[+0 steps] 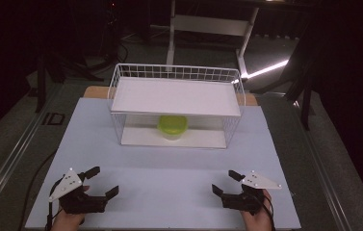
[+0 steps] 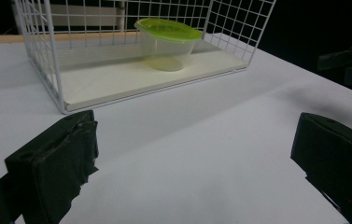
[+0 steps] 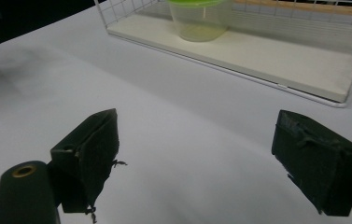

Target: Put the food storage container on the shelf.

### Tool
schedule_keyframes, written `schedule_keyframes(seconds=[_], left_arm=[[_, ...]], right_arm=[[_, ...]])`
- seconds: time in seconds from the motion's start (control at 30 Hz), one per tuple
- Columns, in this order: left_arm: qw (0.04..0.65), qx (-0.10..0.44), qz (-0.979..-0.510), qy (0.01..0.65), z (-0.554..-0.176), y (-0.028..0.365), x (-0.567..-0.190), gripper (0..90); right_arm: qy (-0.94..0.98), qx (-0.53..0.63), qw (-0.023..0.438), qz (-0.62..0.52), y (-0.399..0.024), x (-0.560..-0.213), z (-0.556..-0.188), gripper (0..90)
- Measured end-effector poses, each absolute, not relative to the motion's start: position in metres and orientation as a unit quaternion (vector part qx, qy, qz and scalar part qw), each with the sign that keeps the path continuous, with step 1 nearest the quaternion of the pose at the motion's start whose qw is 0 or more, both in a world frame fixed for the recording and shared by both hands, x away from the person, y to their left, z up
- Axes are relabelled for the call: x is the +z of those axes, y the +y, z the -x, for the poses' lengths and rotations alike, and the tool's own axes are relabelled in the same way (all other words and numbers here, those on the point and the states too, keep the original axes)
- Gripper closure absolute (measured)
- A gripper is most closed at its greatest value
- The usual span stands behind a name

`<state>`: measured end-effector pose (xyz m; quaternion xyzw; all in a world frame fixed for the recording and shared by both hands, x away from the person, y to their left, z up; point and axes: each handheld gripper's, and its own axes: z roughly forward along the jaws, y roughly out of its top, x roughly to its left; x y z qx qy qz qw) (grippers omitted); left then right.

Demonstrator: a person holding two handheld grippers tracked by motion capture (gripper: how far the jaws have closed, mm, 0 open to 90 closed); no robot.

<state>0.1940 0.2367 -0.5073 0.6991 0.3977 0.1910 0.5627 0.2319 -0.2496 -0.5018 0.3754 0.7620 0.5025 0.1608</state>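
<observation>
A clear tub with a green lid [image 1: 172, 127] stands upright in the middle of the lower shelf of a white wire rack [image 1: 116, 96]. The rack's upper shelf [image 1: 176, 96] is bare. My left gripper [image 1: 104, 181] rests near the table's front left, open and holding nothing, aimed toward the rack. My right gripper [image 1: 224, 182] sits at the front right, also open and holding nothing. In the left gripper view the tub [image 2: 168, 44] lies well beyond the left gripper [image 2: 194, 140]. In the right gripper view the tub [image 3: 200, 18] is far ahead of the right gripper [image 3: 197, 135].
A pale sheet [image 1: 169, 163] covers the table between the grippers and the rack. A wooden table edge [image 1: 95, 91] shows behind the rack. A white desk frame [image 1: 208, 24] and cables stand on the dark floor beyond.
</observation>
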Motion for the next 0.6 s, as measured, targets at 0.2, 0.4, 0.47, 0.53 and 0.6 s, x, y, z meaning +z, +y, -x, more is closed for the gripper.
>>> schedule_keyframes(seconds=[0.2, 0.4, 0.47, 0.53, 0.6], left_arm=[[0.565, 0.191, -0.695, 0.4, -0.1935, 0.2387, -0.5071, 1.5], [0.565, 0.194, -0.695, 0.399, -0.1926, 0.2397, -0.5063, 1.5], [0.564, 0.193, -0.695, 0.401, -0.1927, 0.2402, -0.5064, 1.5], [0.564, 0.194, -0.695, 0.402, -0.1929, 0.2405, -0.5066, 1.5], [0.564, 0.192, -0.695, 0.403, -0.1932, 0.241, -0.5071, 1.5]], right_arm=[[0.765, 0.501, 0.163, -0.371, -0.2466, -0.5023, -0.2324, 14.8], [0.761, 0.499, 0.16, -0.382, -0.2495, -0.5035, -0.2335, 14.9], [0.761, 0.499, 0.158, -0.383, -0.2502, -0.5039, -0.2342, 14.9], [0.762, 0.497, 0.158, -0.384, -0.2503, -0.5043, -0.2343, 14.9], [0.762, 0.498, 0.157, -0.384, -0.2501, -0.5045, -0.2345, 14.9]])
